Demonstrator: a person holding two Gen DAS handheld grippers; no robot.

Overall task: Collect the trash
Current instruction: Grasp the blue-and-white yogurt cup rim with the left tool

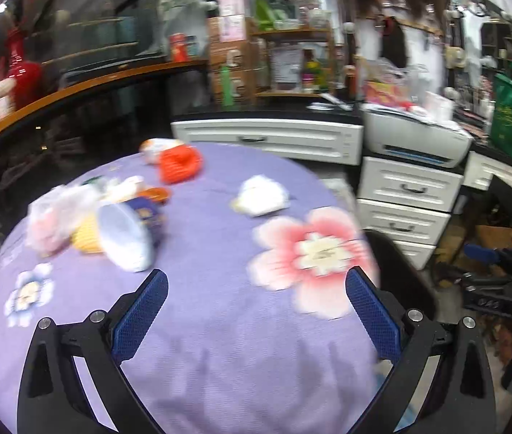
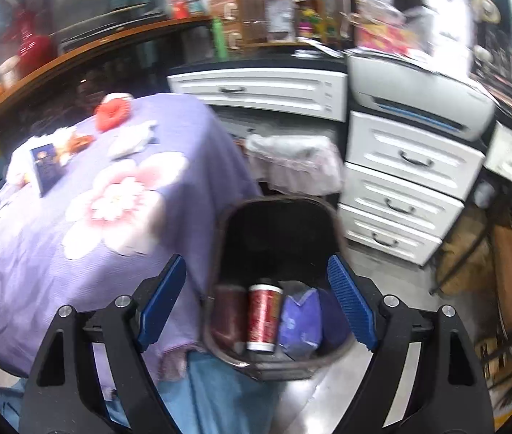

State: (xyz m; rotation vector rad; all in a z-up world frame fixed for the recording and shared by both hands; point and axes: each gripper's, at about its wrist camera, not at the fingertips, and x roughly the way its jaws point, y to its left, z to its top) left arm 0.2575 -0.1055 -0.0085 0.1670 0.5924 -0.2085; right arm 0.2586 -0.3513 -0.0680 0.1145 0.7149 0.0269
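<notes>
Purple cloth lies bare under the wide-open, empty left gripper [image 1: 256, 307] up to the table [image 1: 220, 361] edge, the spread, empty right gripper [image 2: 256, 296] hangs over a dark bin [image 2: 277, 361] holding one red can [image 2: 264, 320], and scattered trash [image 1: 122, 224] sits beyond.

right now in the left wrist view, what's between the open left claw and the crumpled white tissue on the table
Only bare purple tablecloth and part of its printed pink flower. No trash lies between the left claw and the crumpled white tissue in the left wrist view.
</notes>
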